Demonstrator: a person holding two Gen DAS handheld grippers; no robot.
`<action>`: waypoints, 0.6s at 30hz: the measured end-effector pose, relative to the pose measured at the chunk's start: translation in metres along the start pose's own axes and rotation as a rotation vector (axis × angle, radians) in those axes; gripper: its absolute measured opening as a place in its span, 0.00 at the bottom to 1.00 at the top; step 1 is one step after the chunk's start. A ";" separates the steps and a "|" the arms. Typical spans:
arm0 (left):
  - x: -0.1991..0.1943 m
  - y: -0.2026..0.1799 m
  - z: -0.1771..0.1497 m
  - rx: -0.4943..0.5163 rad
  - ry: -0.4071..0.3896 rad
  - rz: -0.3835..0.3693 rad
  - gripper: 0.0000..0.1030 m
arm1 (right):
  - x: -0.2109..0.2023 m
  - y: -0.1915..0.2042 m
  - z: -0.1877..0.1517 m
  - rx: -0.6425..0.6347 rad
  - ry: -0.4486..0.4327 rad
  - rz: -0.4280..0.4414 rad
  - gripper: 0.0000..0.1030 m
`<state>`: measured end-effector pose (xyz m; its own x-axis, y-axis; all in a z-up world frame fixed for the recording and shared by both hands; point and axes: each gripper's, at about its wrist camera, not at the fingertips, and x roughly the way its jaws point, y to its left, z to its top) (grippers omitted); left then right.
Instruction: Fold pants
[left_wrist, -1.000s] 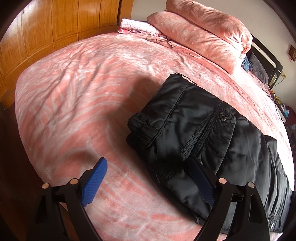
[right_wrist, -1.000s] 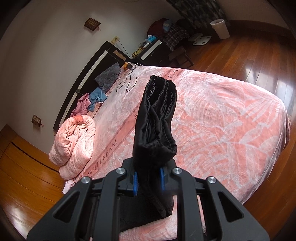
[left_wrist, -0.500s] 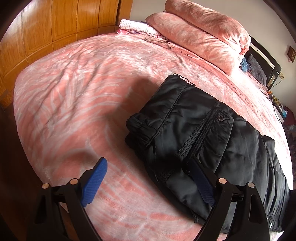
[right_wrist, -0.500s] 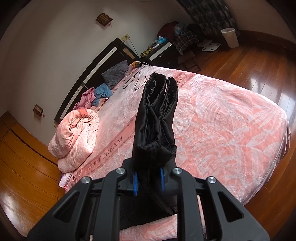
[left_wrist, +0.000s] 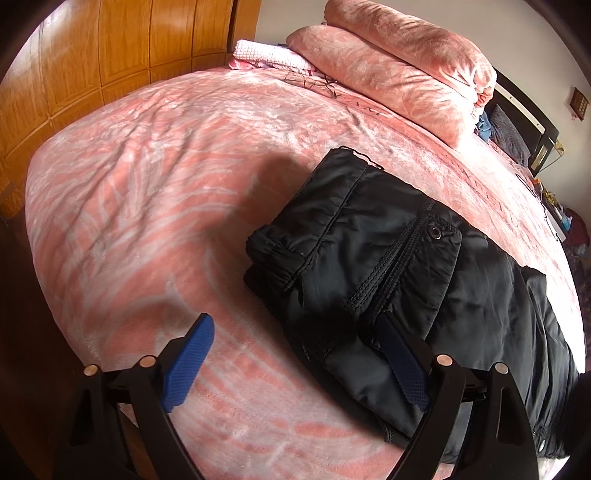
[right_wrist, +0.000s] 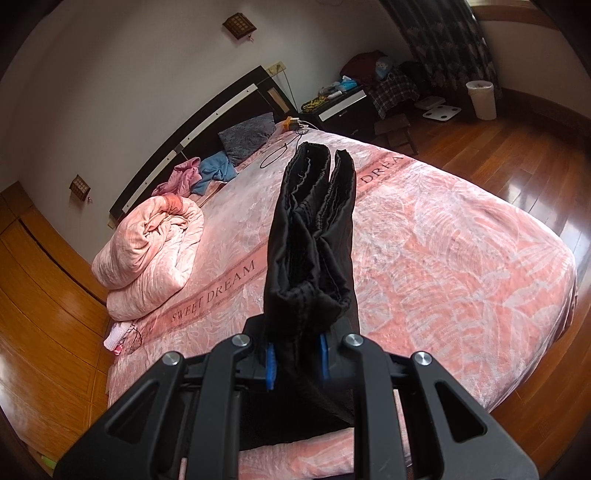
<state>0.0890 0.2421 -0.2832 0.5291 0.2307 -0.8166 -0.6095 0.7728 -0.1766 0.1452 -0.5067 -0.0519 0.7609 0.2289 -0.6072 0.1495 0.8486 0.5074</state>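
Our right gripper (right_wrist: 295, 356) has its jaws clamped tight on a bunched end of the black pants (right_wrist: 312, 236), the blue ribbed pads (right_wrist: 270, 363) pressing either side of the gathered fabric, which rises in front of the lens as a thick, layered fold with a puckered elastic edge at its far tip. Our left gripper (left_wrist: 291, 354) has its jaws wide apart, the left blue textured pad (left_wrist: 188, 363) over bare bedding and the right one resting against the near edge of the pants (left_wrist: 388, 266). There the garment lies flat on the bed as a smooth, slightly shiny nylon stack, with heavy stitched seams, a round metal snap (left_wrist: 433, 232) and a rolled waistband on its left side. Beneath it spreads the plush pink bedspread (left_wrist: 147, 192), patterned with pale leaves and lettered "SWEET DREAM". A soft pink duvet (right_wrist: 151, 254) sits rolled at the far left, before a dark headboard (right_wrist: 207, 122). Glossy wooden floor (right_wrist: 517, 147) surrounds the bed.
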 end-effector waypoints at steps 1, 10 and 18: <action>0.000 0.000 0.000 -0.004 0.000 -0.002 0.88 | 0.000 0.003 -0.001 -0.010 0.001 -0.002 0.16; 0.000 0.002 0.000 -0.011 0.000 -0.007 0.88 | 0.002 0.042 -0.009 -0.112 0.001 -0.022 0.16; 0.001 0.002 0.000 -0.016 0.003 -0.012 0.88 | 0.008 0.062 -0.014 -0.145 0.011 -0.013 0.15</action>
<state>0.0878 0.2439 -0.2845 0.5343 0.2199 -0.8162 -0.6130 0.7656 -0.1951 0.1517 -0.4462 -0.0337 0.7526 0.2219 -0.6199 0.0662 0.9112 0.4065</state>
